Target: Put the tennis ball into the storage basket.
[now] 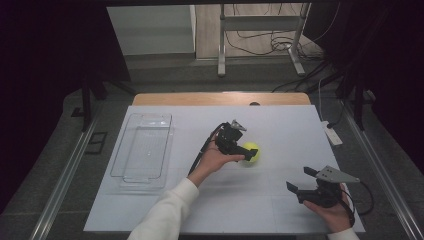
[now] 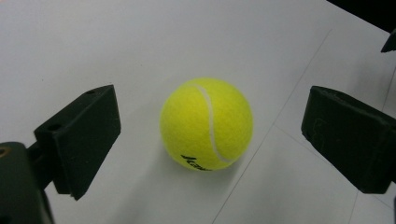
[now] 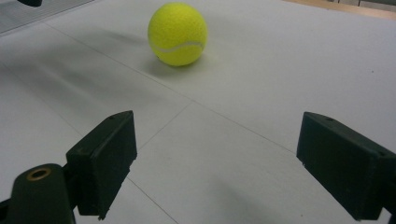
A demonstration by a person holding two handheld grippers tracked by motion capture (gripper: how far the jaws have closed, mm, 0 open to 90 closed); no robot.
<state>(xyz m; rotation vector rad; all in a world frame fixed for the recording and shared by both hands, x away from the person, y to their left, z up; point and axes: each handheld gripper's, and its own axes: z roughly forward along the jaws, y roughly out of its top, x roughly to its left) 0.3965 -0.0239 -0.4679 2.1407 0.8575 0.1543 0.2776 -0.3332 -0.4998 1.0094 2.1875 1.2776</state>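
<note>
A white counter (image 1: 165, 210) is lying under dim light; the tennis ball (image 2: 206, 123) is sitting near its middle, right of the clear tray (image 1: 142, 150); the left claw (image 2: 210, 135), released, is straddling it and should be closing evenly across its widest part; the ball is looking fuzzy yellow, white-seamed; the right claw (image 3: 217, 163) is waiting released, nearer the person.

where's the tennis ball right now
In the high view the tennis ball lies mid-table between the open left gripper's jaws, right of the clear tray.
</note>
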